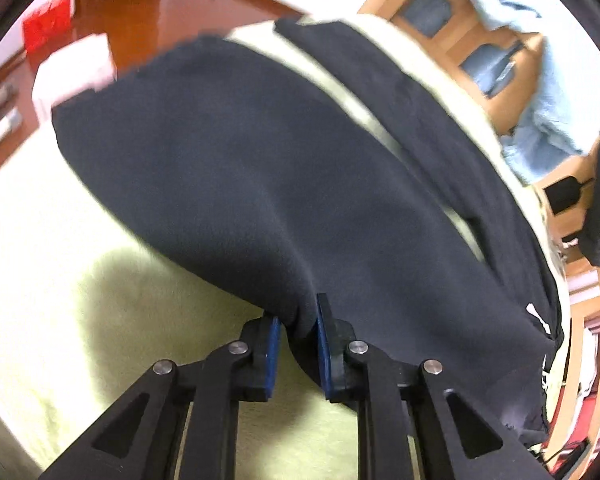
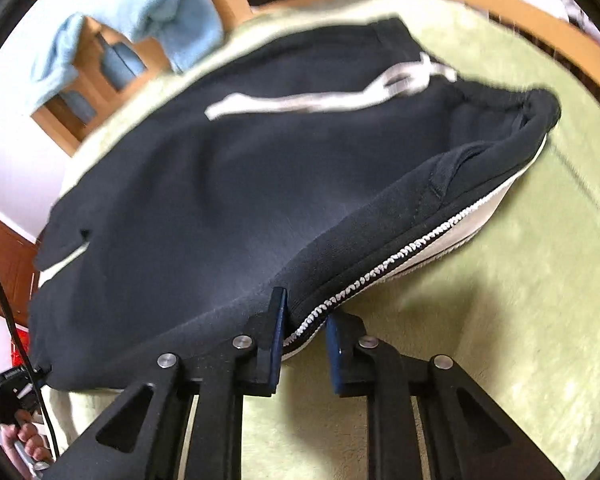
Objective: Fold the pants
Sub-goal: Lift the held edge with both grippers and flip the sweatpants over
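We work over a pale yellow-green cover (image 1: 60, 280); a reddish wood door (image 1: 140, 4), wooden chairs (image 2: 100, 80) and a light blue towel (image 2: 156, 4) ring it. One pair of dark pants (image 1: 220, 152) lies on the cover, long axis running away from our left gripper (image 1: 298, 332) toward two leg ends. Left gripper clamps a bunched fabric edge. Right gripper (image 2: 306, 328) pinches the zippered side seam (image 2: 380, 268), waistband and white drawstring (image 2: 320, 100) beyond it.
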Action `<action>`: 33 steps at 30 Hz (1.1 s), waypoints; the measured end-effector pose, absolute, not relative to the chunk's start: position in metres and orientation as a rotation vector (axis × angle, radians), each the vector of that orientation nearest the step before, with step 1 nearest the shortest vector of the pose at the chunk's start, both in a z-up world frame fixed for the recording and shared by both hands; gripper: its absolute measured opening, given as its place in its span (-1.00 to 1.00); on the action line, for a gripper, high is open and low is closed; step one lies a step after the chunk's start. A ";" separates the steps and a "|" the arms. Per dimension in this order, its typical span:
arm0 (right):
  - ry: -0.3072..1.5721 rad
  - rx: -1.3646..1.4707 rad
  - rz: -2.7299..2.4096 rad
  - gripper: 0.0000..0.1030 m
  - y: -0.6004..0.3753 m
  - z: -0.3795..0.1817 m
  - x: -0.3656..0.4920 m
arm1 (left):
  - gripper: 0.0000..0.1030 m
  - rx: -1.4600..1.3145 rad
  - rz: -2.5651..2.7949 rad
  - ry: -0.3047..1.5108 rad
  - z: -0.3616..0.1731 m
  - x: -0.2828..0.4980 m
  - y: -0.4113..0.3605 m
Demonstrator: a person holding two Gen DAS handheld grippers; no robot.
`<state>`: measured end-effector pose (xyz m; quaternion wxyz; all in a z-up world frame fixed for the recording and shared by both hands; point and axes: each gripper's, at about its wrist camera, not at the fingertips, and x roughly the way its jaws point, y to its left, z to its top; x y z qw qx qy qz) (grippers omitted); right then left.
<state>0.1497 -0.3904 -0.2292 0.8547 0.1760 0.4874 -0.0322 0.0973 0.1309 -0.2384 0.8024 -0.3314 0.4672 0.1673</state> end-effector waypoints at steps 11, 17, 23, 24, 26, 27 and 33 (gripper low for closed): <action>0.784 0.376 -0.015 -0.73 -0.385 -0.127 0.157 | -0.71 -0.636 0.276 0.827 -0.125 0.138 0.143; 0.709 0.368 0.011 -0.73 -0.382 -0.096 0.216 | -0.71 -0.541 0.253 0.733 -0.078 0.194 0.135; 0.680 0.286 0.019 -0.73 -0.379 -0.095 0.291 | -0.71 -0.529 0.270 0.705 -0.090 0.270 0.129; 0.681 0.284 0.015 -0.73 -0.379 -0.096 0.302 | -0.71 -0.536 0.272 0.708 -0.092 0.278 0.127; 0.688 0.283 0.002 -0.73 -0.377 -0.096 0.322 | -0.71 -0.549 0.273 0.709 -0.096 0.289 0.127; 0.687 0.285 0.002 -0.73 -0.377 -0.095 0.327 | -0.71 -0.551 0.278 0.710 -0.096 0.298 0.126; 0.670 0.268 0.000 -0.73 -0.376 -0.095 0.351 | -0.71 -0.560 0.257 0.690 -0.104 0.325 0.124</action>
